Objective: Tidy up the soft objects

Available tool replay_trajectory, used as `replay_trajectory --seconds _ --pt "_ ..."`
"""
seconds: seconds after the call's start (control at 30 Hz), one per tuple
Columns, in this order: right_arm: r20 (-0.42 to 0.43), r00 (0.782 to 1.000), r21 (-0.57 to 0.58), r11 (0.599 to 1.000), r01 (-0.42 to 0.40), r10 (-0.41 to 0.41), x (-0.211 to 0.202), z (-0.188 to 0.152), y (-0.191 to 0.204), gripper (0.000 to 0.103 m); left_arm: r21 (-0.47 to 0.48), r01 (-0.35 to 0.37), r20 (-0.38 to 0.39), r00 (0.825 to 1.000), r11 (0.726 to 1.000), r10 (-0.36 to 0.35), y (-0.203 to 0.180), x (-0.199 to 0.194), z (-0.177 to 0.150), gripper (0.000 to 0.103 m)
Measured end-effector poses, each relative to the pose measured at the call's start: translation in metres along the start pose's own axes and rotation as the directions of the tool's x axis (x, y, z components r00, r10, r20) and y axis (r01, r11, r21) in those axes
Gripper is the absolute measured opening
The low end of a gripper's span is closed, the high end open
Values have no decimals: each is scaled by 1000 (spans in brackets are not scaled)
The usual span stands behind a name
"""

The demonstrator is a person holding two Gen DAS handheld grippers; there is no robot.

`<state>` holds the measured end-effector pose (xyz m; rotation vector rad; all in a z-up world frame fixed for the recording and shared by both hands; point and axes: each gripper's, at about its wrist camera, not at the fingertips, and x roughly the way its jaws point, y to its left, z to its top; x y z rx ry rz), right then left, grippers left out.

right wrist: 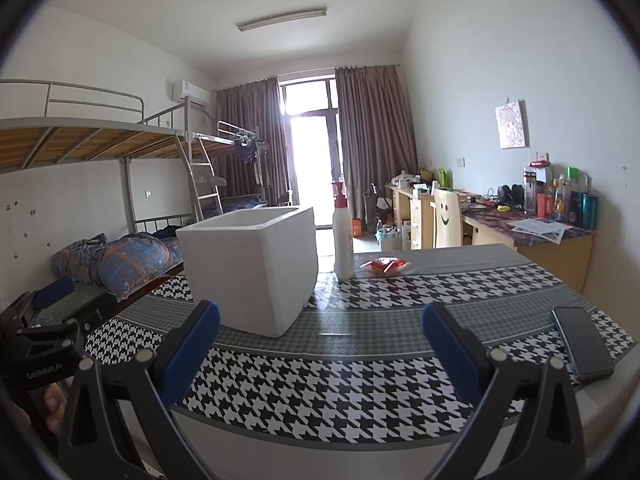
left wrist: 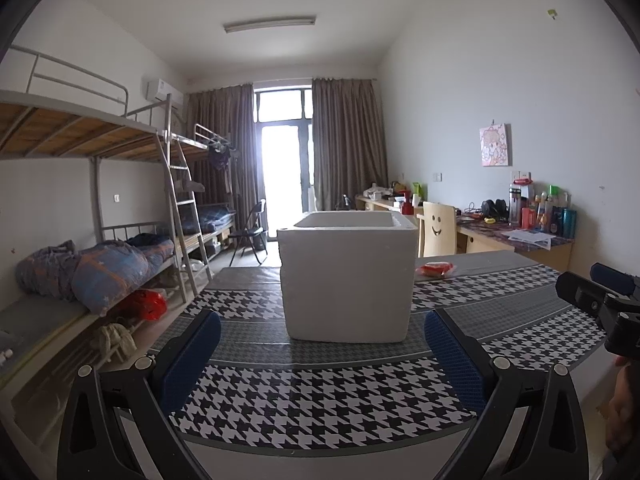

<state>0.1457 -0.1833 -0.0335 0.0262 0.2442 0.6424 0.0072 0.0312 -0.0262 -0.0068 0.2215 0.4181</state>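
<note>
Red packet on table, right of and behind foam box. Left of box: left gripper, fingers spread wide, nothing between. Box upright, top open. Just right of box: white bottle. Nearer, right of box: right gripper, likewise spread, nothing held. Far right of box: phone, flat at table edge.

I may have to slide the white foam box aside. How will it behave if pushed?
The foam box looks like thick expanded foam, so it is probably light and stiff. It sits flat on the checked tablecloth, so it would likely slide rather than tip. Its walls may dent under hard tongs.
</note>
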Motion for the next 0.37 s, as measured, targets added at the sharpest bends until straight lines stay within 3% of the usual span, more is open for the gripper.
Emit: replay_trajectory --seconds 0.37 --pt "-2 1000 -3 1000 0 0 1 -1 0 102 2 10 -5 1000 1000 -10 -1 1 -2 102"
